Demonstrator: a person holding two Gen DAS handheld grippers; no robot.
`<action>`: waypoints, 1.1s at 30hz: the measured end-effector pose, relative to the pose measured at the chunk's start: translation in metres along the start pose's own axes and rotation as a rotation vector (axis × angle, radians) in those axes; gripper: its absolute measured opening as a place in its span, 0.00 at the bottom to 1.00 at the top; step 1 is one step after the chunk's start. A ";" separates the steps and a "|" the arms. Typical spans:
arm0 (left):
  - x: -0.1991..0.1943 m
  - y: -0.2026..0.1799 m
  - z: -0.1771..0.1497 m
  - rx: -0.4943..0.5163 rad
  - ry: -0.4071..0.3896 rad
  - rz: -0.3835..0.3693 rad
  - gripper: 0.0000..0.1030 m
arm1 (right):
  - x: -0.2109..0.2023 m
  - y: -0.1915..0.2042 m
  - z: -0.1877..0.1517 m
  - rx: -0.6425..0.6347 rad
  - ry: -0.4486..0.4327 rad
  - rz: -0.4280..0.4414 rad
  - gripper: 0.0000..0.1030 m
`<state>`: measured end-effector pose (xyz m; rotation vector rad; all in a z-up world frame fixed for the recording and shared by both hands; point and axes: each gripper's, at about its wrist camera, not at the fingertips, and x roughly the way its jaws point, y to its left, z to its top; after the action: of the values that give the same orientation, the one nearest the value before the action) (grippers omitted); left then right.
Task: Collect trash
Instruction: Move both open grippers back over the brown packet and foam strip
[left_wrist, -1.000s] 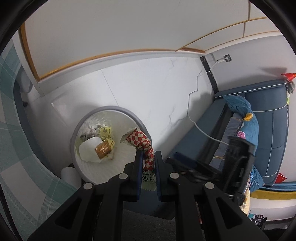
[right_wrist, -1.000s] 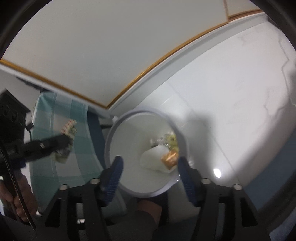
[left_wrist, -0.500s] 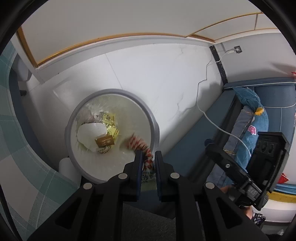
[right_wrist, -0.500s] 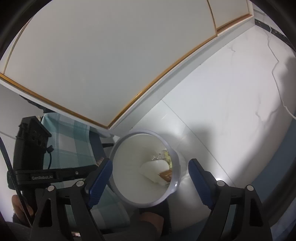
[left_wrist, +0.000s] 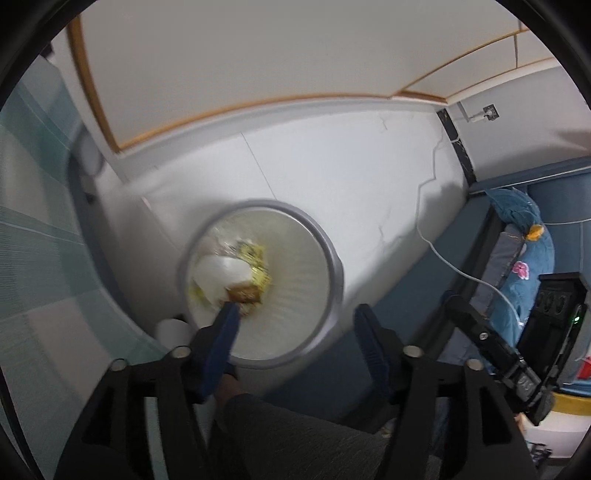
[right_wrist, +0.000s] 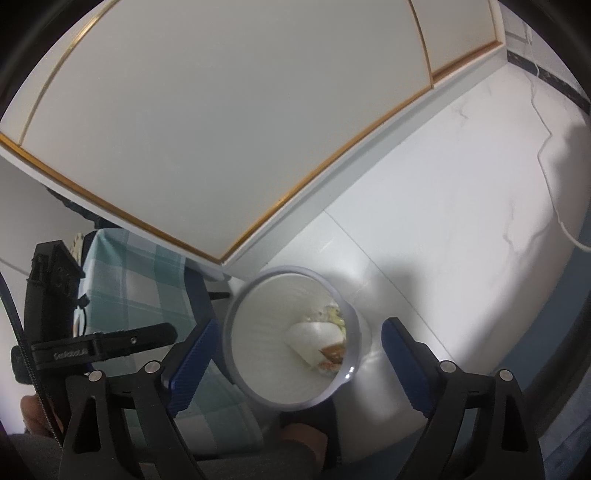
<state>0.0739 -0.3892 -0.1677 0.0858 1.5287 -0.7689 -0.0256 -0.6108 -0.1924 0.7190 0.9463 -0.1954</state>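
The round grey-rimmed white bin (left_wrist: 258, 284) is seen directly below the left tongs (left_wrist: 295, 328), whose blue pads are spread apart and empty. White paper and yellow wrappers (left_wrist: 236, 273) lie inside. The right tongs (right_wrist: 295, 354), also apart, are held above the same bin, beside the teal checked cloth (right_wrist: 140, 280).

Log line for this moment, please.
left gripper: open, empty, over bin | right gripper: open, empty | wrappers in bin

A glossy white marble-look tiled floor (left_wrist: 332, 177) is seen; the round grey plastic bin (right_wrist: 236, 354) is ribbed inside, its rim smooth.
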 end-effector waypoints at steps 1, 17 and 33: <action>-0.007 -0.002 -0.003 0.017 -0.030 0.027 0.68 | -0.003 0.003 0.000 -0.004 -0.007 -0.003 0.89; -0.135 0.002 -0.046 0.022 -0.447 0.137 0.71 | -0.094 0.085 0.001 -0.188 -0.203 0.055 0.90; -0.257 0.070 -0.102 -0.093 -0.790 0.310 0.83 | -0.144 0.242 -0.020 -0.426 -0.332 0.235 1.00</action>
<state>0.0571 -0.1832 0.0287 -0.0490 0.7684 -0.4010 -0.0143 -0.4370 0.0299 0.3819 0.5527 0.0930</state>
